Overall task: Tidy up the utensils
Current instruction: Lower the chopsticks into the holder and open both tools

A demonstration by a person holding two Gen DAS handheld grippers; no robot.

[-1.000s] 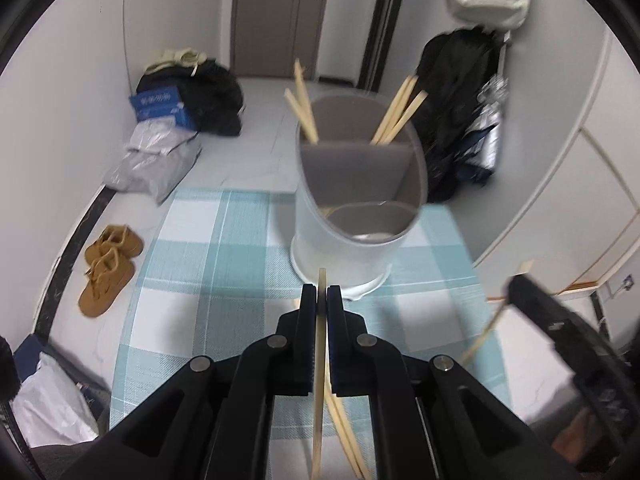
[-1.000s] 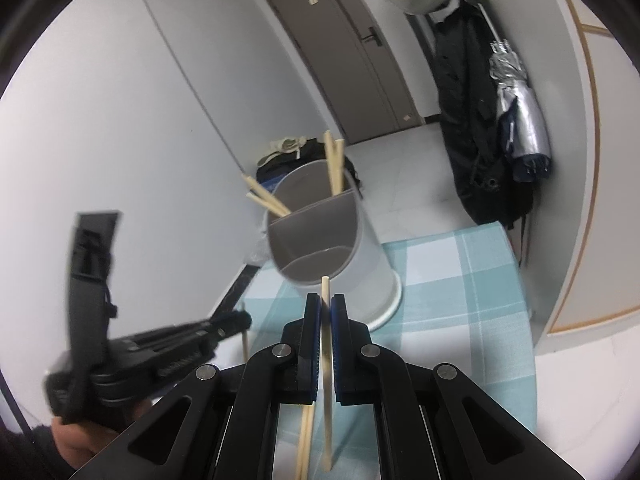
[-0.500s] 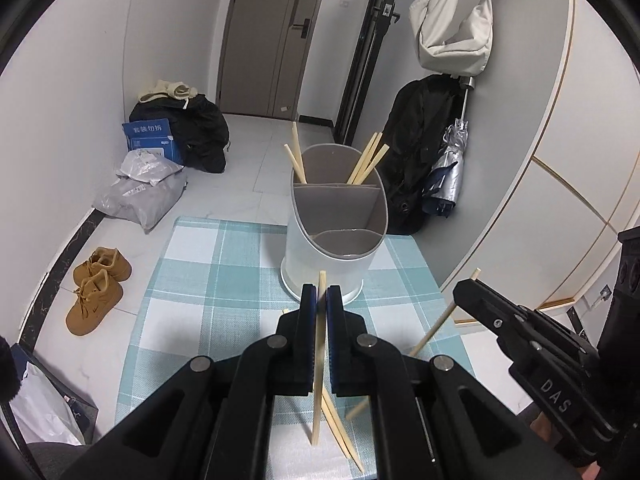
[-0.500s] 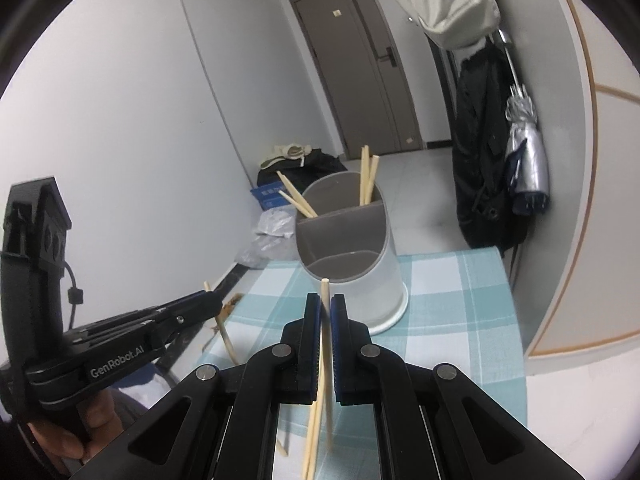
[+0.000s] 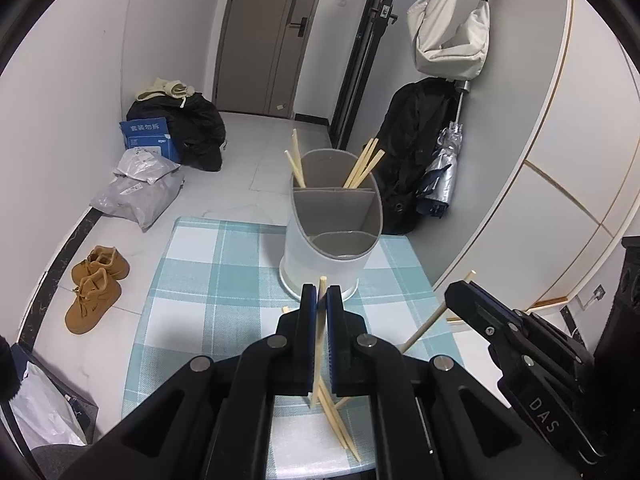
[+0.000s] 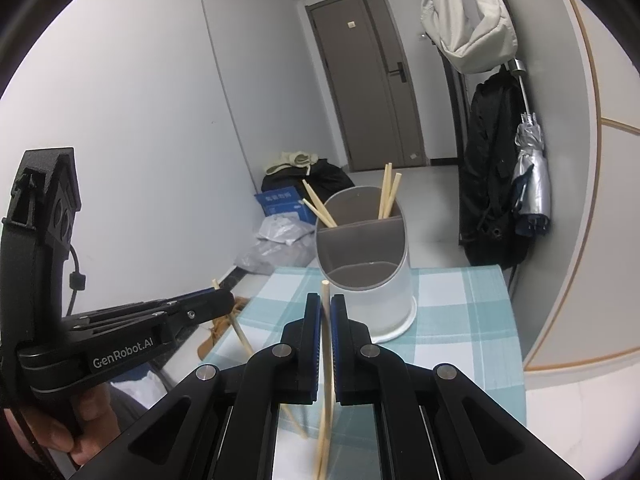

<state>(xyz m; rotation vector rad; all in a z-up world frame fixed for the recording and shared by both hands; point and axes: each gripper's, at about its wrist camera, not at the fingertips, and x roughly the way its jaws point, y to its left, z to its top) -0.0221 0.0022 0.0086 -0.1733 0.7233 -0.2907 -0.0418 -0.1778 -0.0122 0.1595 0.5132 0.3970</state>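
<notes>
Left gripper (image 5: 322, 294): fingers clamped on one chopstick (image 5: 319, 344); long axis near upright, top tip just above the fingertips, lower end hanging above the table.
Loose chopsticks (image 5: 338, 424): lying crossed on the cloth under the left gripper, long axes slanting toward the near right edge.
Holder (image 5: 334, 232): white, grey-lined, divided; stands upright at the far middle of the table; more chopsticks lean out of its two back compartments, front compartment shows none.
Right gripper (image 6: 326, 306): fingers pinched on a second chopstick (image 6: 326, 364); near vertical, top tip level with the holder's front rim.
Surface: small table under a teal-and-white checked cloth (image 5: 208, 280).
Room: tiled floor, tan shoes (image 5: 94, 284) at left, grey door (image 5: 272, 36) behind, cream bag (image 5: 452, 36) and folded umbrella (image 5: 442, 168) at right.
</notes>
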